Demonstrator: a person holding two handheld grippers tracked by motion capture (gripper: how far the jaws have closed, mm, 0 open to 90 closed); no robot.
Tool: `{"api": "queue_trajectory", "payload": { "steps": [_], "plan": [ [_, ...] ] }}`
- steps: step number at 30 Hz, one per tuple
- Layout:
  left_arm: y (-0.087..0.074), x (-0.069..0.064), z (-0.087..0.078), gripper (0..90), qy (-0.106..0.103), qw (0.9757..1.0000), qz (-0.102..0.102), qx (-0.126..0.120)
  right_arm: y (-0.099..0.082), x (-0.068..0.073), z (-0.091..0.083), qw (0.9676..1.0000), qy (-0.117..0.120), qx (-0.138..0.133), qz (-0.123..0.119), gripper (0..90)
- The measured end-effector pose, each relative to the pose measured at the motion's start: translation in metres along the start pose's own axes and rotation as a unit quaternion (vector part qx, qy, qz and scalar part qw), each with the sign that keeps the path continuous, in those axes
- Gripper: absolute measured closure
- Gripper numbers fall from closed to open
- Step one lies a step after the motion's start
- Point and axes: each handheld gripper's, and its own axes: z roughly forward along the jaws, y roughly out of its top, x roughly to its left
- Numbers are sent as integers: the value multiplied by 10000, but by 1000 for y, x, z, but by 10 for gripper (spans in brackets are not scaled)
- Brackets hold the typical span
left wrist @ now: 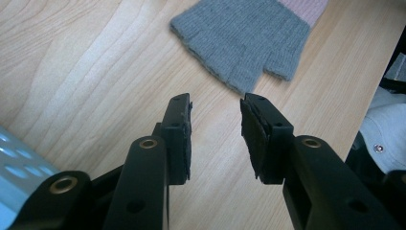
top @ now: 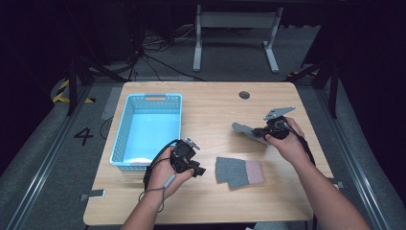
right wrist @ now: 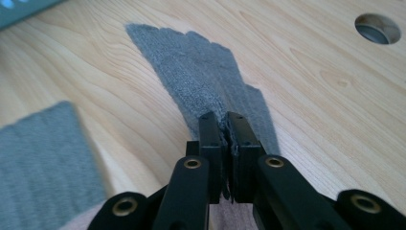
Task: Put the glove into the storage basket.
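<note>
The step in hand looks like gathering 2 gloves. The right gripper [right wrist: 225, 125] pinches a grey knit glove [right wrist: 201, 76], its jaws pressed together on the cloth, right of the counter's [top: 210, 108] centre. The next move likely calls for lifting it clear toward the blue basket [top: 125, 139] at the left. The left gripper [left wrist: 215, 136], jaws spread and empty, hovers near the second fingerless glove [left wrist: 249, 33], which lies flat near the front edge.
</note>
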Motion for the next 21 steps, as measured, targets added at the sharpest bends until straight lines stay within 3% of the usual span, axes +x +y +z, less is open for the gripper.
{"api": "queue_trajectory", "payload": {
  "steps": [5,8,17,21],
  "plan": [
    [4,-1,1,643,-19,10000,34,-6,5,12,-18,9998,144,-137,-3,863],
    [8,-2,3,644,-55,9999,90,3,7,20,-30,9991,346,-248,86,862],
    [16,-5,8,645,-135,9998,168,16,7,53,-62,9942,975,-395,226,860],
    [17,-6,8,646,-160,9997,194,18,4,62,-67,9927,1118,-360,261,860]
  ]
}}
